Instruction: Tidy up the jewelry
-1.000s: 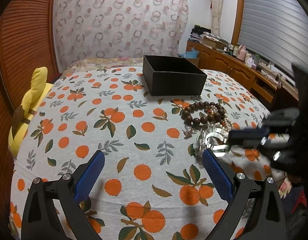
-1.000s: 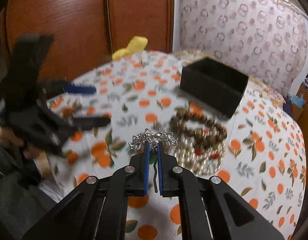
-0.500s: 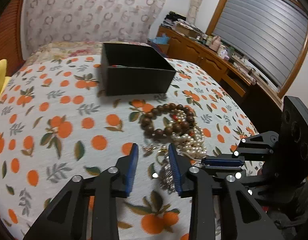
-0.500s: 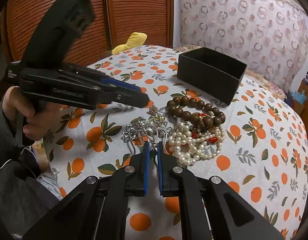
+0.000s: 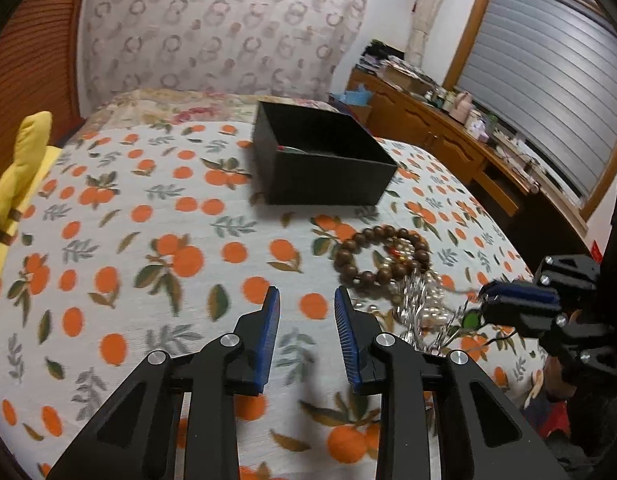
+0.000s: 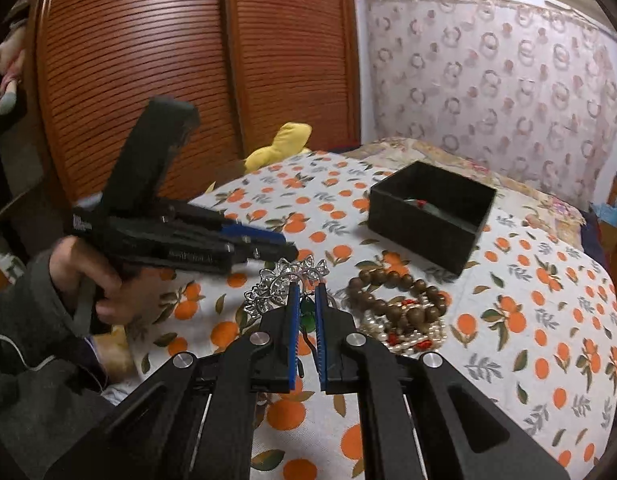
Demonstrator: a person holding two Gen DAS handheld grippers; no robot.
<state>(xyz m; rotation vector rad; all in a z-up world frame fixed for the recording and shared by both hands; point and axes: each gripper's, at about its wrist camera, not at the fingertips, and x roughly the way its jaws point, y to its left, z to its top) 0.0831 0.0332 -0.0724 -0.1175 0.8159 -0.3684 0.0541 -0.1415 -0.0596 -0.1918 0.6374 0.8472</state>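
Observation:
My right gripper [image 6: 305, 289] is shut on a silver ornate necklace [image 6: 282, 286] with green beads and holds it lifted above the cloth; it also shows in the left wrist view [image 5: 486, 300] with the necklace [image 5: 418, 312] hanging from it. My left gripper [image 5: 306, 300] is open and empty, left of the jewelry pile; in the right wrist view it [image 6: 286, 246] hovers just beyond the necklace. A brown wooden bead bracelet [image 5: 382, 254] and a pearl strand [image 6: 404, 330] lie on the cloth. An open black box [image 5: 320, 156] stands behind them with something red and green inside.
An orange-print cloth [image 5: 148, 240] covers the round table. A yellow plush toy [image 5: 16, 176] sits at the left edge. A wooden sideboard [image 5: 448, 140] with clutter runs along the right. Wooden slatted doors [image 6: 188, 80] stand behind the left hand.
My left gripper has drawn back to the left, away from the necklace, and opened a little wider. My right gripper has lifted the silver necklace higher off the cloth.

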